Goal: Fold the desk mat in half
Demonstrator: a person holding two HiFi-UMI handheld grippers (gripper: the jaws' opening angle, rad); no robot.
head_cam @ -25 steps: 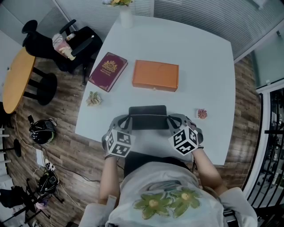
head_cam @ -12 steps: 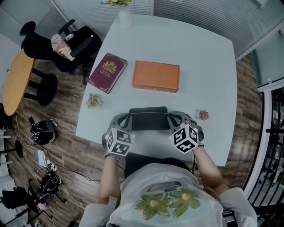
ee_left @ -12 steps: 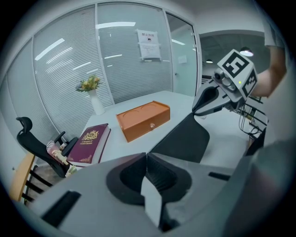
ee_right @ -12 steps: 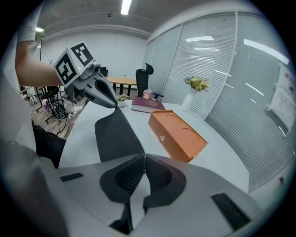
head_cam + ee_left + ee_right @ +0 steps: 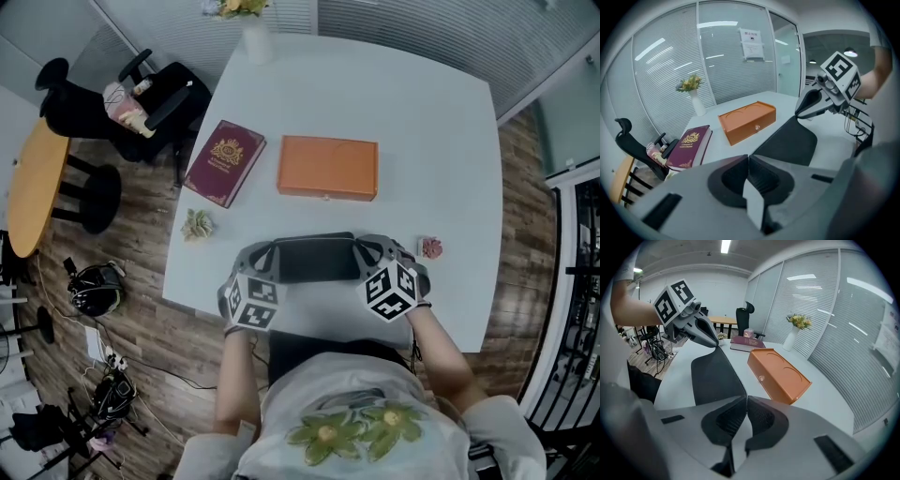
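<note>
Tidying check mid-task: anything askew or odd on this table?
Only the maroon book lies askew, angled against the squarely set orange box, near the table's left edge. Nothing spilled or damaged shows.

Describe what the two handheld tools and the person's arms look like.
Both tools are pale grey moulded plastic. The left tool and right tool each have two curved jaws lined with dark ribbed pads. Each carries a white cube printed with black square markers. The person wears a light short-sleeved shirt with a green flower print; forearms bare.
</note>
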